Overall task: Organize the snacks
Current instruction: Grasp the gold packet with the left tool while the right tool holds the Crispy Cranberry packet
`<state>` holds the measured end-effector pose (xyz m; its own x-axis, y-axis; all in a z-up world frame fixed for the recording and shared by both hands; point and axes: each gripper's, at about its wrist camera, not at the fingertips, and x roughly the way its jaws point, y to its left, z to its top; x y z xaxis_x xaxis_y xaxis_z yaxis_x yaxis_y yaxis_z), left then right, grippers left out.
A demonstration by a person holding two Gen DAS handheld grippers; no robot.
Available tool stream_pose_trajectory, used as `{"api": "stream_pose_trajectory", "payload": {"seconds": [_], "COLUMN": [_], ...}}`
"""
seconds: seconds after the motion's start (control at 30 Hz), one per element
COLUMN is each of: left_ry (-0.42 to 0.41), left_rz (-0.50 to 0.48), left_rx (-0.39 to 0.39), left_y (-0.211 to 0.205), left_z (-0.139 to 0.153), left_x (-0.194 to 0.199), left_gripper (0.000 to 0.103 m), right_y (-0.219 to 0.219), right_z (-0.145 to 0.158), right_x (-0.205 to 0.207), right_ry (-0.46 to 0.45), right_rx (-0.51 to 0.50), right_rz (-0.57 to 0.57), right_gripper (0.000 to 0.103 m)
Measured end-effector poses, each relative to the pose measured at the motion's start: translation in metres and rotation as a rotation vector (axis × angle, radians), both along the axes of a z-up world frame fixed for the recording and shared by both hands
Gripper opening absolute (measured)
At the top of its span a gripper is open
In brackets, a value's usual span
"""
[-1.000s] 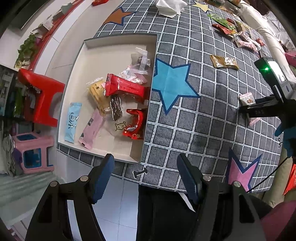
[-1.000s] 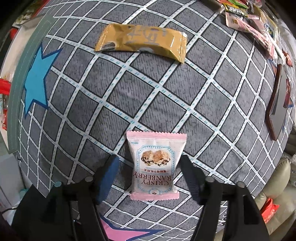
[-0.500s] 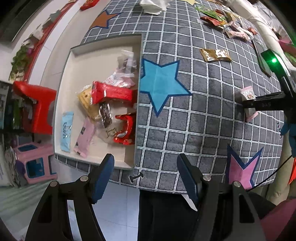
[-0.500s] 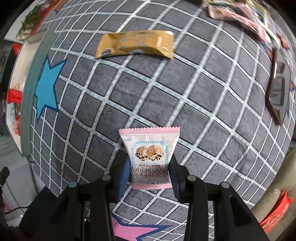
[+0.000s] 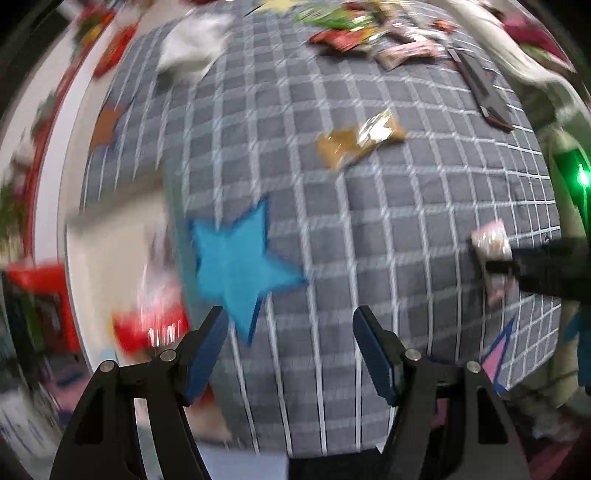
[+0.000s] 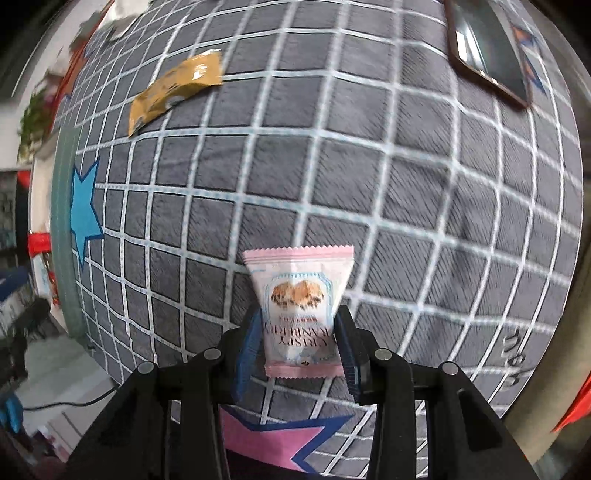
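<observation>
My right gripper [image 6: 299,350] is shut on a pink cranberry snack packet [image 6: 300,295] and holds it above the grey checked tablecloth [image 6: 424,206]. The packet [image 5: 491,240] and the right gripper also show at the right of the left wrist view. My left gripper [image 5: 290,347] is open and empty over the table's near edge. The white tray [image 5: 107,251] with several snacks, among them a red packet [image 5: 147,328], lies blurred at the left. A gold packet [image 6: 173,92] lies on the cloth beyond, also in the left wrist view [image 5: 358,142].
A dark phone [image 6: 487,48] lies at the far right. A pile of loose snacks [image 5: 369,33] and a white crumpled wrapper [image 5: 192,44] lie at the far edge. A blue star patch [image 5: 236,266] sits next to the tray.
My right gripper has closed on the pink packet and lifted it off the cloth. My left gripper has swung right and forward, away from the tray; its view is motion-blurred.
</observation>
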<state>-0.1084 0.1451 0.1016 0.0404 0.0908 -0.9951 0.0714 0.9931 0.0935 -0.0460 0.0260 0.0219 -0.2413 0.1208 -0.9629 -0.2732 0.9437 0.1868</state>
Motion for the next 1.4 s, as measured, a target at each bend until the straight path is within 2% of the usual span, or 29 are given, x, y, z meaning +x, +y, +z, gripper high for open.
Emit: {"api": "stream_pose_trajectory", "payload": {"seconds": [0.17, 0.27, 0.43, 0.5, 0.57, 0.73, 0.83, 0.87, 0.93, 1.0, 1.03, 1.07, 1.1, 1.13, 1.17, 1.2, 1.3, 1.4], "left_ry": [-0.04, -0.054, -0.064, -0.055, -0.048, -0.034, -0.029, -0.023, -0.016, -0.011, -0.013, -0.01, -0.002, 0.01, 0.018, 0.015, 0.003, -0.014], "left_rz": [-0.197, -0.257, -0.266, -0.278, -0.287, -0.307, -0.282, -0.269, -0.238, -0.211, -0.213, -0.216, -0.219, -0.216, -0.208, -0.199, -0.168, -0.112], "left_rx": [0.023, 0.037, 0.025, 0.032, 0.027, 0.0, -0.023, -0.036, -0.07, -0.115, -0.115, -0.116, -0.118, -0.129, -0.144, -0.152, -0.174, -0.209], "left_y": [-0.038, -0.053, -0.06, -0.062, -0.065, -0.076, -0.082, -0.085, -0.089, -0.083, -0.082, -0.083, -0.08, -0.08, -0.077, -0.075, -0.065, -0.05], "left_z": [-0.02, -0.038, -0.058, -0.065, -0.072, -0.081, -0.083, -0.085, -0.084, -0.084, -0.083, -0.082, -0.082, -0.081, -0.079, -0.076, -0.064, -0.045], "left_x": [0.056, 0.082, 0.111, 0.119, 0.126, 0.133, 0.135, 0.136, 0.133, 0.125, 0.124, 0.122, 0.118, 0.117, 0.111, 0.105, 0.081, 0.063], "left_gripper": [0.078, 0.078, 0.078, 0.078, 0.078, 0.078, 0.078, 0.078, 0.072, 0.051, 0.045, 0.032, 0.024, 0.024, 0.024, 0.024, 0.024, 0.024], "right_y": [-0.05, -0.068, -0.075, -0.082, -0.078, -0.072, -0.067, -0.069, -0.064, -0.06, -0.059, -0.059, -0.056, -0.054, -0.053, -0.053, -0.057, -0.079], "right_z": [0.002, 0.005, 0.008, 0.012, 0.016, 0.011, 0.002, 0.0, -0.002, -0.003, -0.003, -0.003, -0.002, -0.003, -0.002, 0.0, 0.004, 0.012], "right_x": [-0.014, -0.016, -0.016, -0.019, -0.017, -0.011, -0.003, -0.002, -0.002, -0.002, -0.003, -0.003, -0.005, -0.009, -0.011, -0.012, -0.013, -0.007], "right_ry": [0.006, 0.011, -0.002, -0.005, -0.028, -0.035, -0.012, -0.01, -0.012, -0.018, -0.024, -0.03, -0.035, -0.042, -0.053, -0.064, -0.023, -0.011], "right_rx": [0.027, 0.032, 0.025, 0.023, 0.002, -0.038, -0.06, -0.075, -0.077, -0.097, -0.104, -0.11, -0.116, -0.126, -0.141, -0.139, -0.08, -0.012], "right_rz": [-0.08, -0.122, -0.154, -0.163, -0.154, -0.12, -0.108, -0.099, -0.084, -0.059, -0.047, -0.033, -0.023, -0.014, -0.004, -0.002, -0.065, -0.134], "right_gripper": [0.042, 0.042, 0.045, 0.057, 0.062, 0.062, 0.064, 0.067, 0.07, 0.07, 0.07, 0.07, 0.066, 0.062, 0.048, 0.039, 0.039, 0.039]}}
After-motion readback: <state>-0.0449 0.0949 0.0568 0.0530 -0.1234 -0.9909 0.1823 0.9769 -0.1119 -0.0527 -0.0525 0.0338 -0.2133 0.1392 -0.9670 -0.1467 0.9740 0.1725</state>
